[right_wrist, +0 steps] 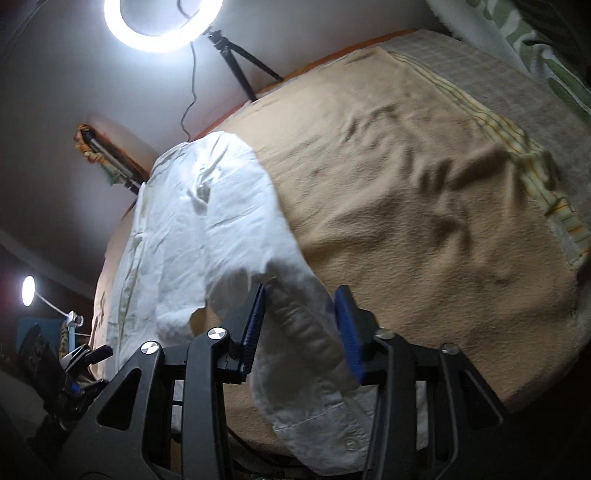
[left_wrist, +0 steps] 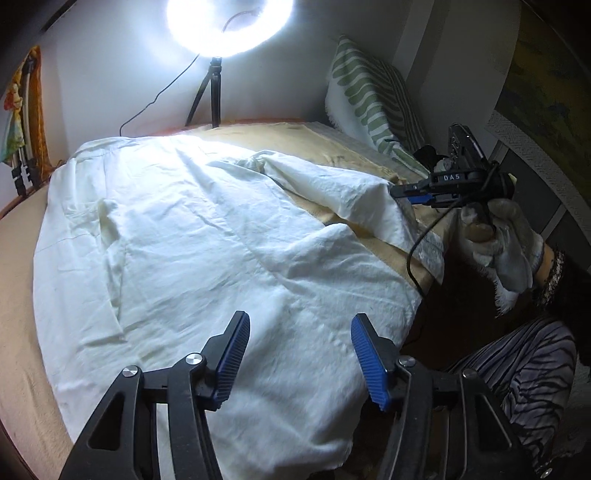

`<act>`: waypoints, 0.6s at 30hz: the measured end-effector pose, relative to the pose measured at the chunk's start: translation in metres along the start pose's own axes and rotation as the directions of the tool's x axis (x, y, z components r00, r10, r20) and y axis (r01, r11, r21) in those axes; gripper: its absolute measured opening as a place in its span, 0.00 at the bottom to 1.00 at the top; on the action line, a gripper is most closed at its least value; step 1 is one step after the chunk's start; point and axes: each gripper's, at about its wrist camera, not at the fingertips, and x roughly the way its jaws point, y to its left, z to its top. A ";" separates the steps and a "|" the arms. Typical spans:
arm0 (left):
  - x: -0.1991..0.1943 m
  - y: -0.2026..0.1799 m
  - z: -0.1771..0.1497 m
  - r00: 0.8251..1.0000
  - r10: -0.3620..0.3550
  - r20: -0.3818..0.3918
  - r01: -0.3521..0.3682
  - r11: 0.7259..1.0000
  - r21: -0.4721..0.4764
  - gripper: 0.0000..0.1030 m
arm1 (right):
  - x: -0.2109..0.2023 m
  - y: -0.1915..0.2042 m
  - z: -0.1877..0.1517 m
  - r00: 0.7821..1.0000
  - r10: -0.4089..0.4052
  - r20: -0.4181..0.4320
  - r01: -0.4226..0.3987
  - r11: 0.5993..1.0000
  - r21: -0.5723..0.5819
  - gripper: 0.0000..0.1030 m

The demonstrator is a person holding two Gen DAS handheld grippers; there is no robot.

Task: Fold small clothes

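Note:
A white shirt [left_wrist: 192, 236] lies spread and creased over the tan blanket [left_wrist: 22, 295] on the bed. My left gripper [left_wrist: 299, 354] is open and empty, hovering over the shirt's near hem. My right gripper [right_wrist: 301, 328] is open with the shirt's sleeve [right_wrist: 295, 317] lying between its blue pads; the buttoned cuff [right_wrist: 332, 439] hangs toward the camera. In the left wrist view the right gripper [left_wrist: 397, 192] sits at the sleeve's end [left_wrist: 354, 199], held by a gloved hand [left_wrist: 498, 243].
A ring light [left_wrist: 229, 22] on a tripod [left_wrist: 214, 92] stands behind the bed. A green-patterned pillow [left_wrist: 365, 96] leans at the back right. A striped cloth edge [right_wrist: 532, 177] lies on the blanket [right_wrist: 406, 184]. A small lamp [right_wrist: 27, 291] glows at left.

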 end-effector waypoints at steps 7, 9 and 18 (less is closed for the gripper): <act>-0.003 0.011 0.000 1.000 0.002 0.007 -0.002 0.999 -0.049 0.53 | -0.019 0.049 0.005 0.994 0.070 0.080 -0.067 0.997 -0.045 0.04; -0.004 0.014 -0.001 1.000 0.000 0.007 0.000 0.998 -0.061 0.49 | -0.020 0.067 0.006 0.993 0.081 0.082 -0.076 0.995 -0.063 0.04; -0.011 0.023 -0.006 1.000 0.000 0.023 0.002 0.996 -0.090 0.43 | 0.012 0.174 -0.013 0.996 0.085 0.003 -0.082 0.966 -0.245 0.03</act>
